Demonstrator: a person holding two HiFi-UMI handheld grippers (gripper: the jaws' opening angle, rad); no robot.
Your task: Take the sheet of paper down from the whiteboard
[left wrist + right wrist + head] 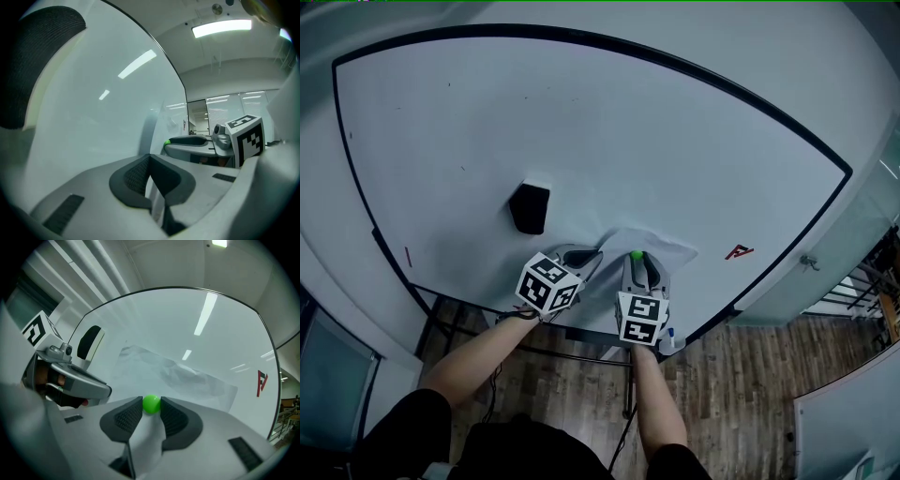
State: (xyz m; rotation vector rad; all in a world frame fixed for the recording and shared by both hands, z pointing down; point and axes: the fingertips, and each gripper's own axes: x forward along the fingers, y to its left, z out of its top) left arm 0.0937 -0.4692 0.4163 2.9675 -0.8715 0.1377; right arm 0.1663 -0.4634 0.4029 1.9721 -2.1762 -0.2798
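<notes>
Because the sheet of paper (661, 246) at the lower middle of the whiteboard (581, 122) is pinned by a green magnet (151, 404), its left edge is pinched in the fully closed left claw (150, 168), seemingly against dropping, while the magnet is clasped by the right claw (150, 414). The rumpled sheet's long axis is judged to run left to right, along the board's lower edge.

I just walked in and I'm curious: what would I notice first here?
A bright green ball, pinched by the right gripper, sits low on the big whiteboard at a crumpled sheet of paper. A black eraser sticks to the board, up and left of the paper.
</notes>
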